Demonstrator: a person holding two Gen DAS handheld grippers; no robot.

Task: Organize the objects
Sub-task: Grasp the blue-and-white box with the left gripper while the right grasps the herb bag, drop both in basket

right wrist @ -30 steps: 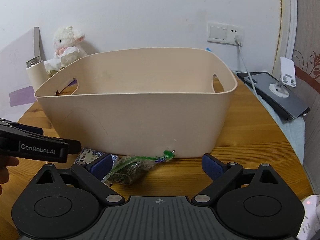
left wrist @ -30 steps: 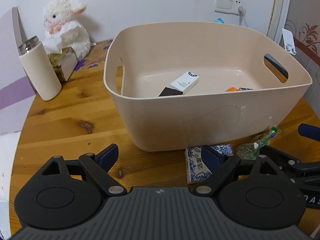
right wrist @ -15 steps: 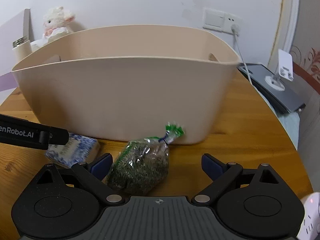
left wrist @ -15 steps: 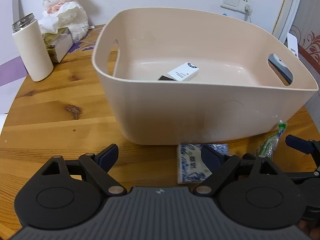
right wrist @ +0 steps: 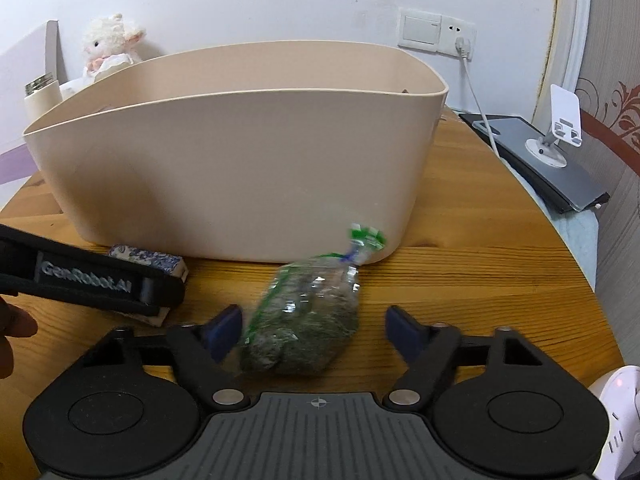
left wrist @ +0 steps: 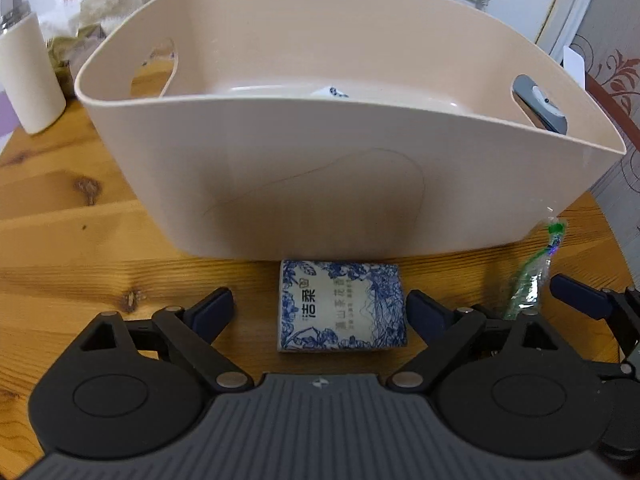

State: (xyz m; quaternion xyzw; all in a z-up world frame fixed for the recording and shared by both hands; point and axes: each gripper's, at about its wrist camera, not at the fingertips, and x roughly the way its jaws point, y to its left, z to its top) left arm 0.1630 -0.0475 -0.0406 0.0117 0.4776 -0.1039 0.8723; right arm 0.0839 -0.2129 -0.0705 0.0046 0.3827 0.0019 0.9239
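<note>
tissue pack [left wrist: 342, 307] lies between left tongs [left wrist: 320, 310], seemingly untouched.

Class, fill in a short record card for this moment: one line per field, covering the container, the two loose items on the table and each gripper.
Container: beige tub on the wooden table, a small white box inside
Item one: blue-and-white tissue pack, flat on the table against the tub's front
Item two: clear bag of green dried leaves, on the table, green tie at its top
Left gripper: open, fingers either side of the tissue pack
Right gripper: open, fingers either side of the bag
</note>
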